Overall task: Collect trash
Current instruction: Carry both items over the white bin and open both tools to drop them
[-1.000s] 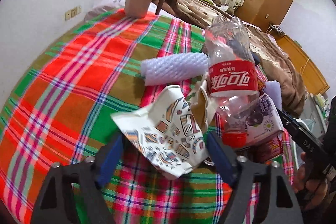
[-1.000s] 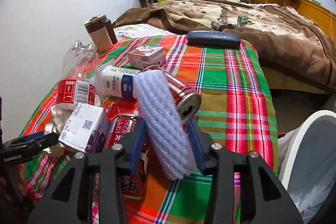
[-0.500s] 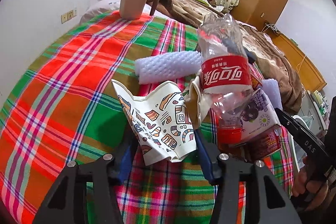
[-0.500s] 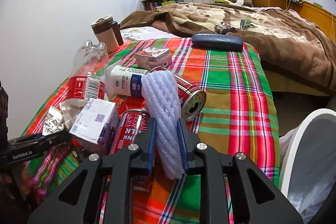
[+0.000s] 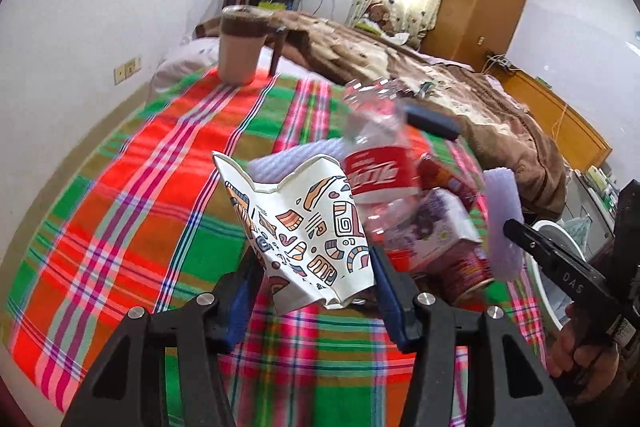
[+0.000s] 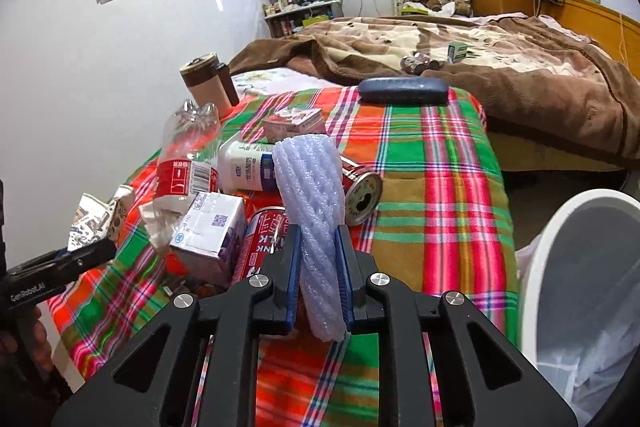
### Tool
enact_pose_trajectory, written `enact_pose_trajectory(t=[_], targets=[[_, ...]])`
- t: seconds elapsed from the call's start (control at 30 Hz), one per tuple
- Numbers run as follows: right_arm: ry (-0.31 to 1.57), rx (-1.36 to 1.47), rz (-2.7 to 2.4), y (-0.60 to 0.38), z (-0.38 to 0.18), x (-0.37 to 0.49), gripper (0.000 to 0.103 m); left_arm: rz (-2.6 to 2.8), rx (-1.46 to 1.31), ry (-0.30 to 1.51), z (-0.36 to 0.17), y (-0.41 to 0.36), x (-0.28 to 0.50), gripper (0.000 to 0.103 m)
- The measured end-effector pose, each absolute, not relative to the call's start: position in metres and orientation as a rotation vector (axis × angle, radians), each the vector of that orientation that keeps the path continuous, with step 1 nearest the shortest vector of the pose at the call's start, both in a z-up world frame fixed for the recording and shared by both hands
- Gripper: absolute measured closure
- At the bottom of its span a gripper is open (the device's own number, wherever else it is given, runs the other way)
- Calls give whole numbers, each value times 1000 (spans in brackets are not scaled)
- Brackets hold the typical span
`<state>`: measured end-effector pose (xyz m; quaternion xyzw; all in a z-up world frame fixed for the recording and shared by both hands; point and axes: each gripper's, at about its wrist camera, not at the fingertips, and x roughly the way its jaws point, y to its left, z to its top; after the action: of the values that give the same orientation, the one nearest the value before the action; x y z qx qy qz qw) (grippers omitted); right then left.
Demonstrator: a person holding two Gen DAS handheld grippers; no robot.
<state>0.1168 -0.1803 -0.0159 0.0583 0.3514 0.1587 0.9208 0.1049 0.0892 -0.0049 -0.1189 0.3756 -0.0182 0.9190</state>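
Left wrist view shows our left gripper now pinching the crumpled paper cup, lifted off the plaid worktop; a second ago its pads stood wider around it. Our right gripper has pressed tight on the foam sleeve. With both pieces secured, we judge the white bin, to its right, comes next.

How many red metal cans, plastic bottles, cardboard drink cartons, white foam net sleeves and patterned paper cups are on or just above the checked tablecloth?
Red metal cans: 2
Plastic bottles, one clear, one white: 2
Cardboard drink cartons: 2
White foam net sleeves: 2
Patterned paper cup: 1
Total: 9
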Motion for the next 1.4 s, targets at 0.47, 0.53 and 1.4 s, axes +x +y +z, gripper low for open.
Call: enact_pose_trajectory(t=[0.47,0.53,1.4], targets=[[652,166,223,-231,7,83,86,-205,-157,700,34,18,102,49],[652,175,192,-242,8,80,86,-242,-143,696,38,2,105,49],[688,224,-145,-353,-15,59,86,-646,21,768,17,-202,134,49]])
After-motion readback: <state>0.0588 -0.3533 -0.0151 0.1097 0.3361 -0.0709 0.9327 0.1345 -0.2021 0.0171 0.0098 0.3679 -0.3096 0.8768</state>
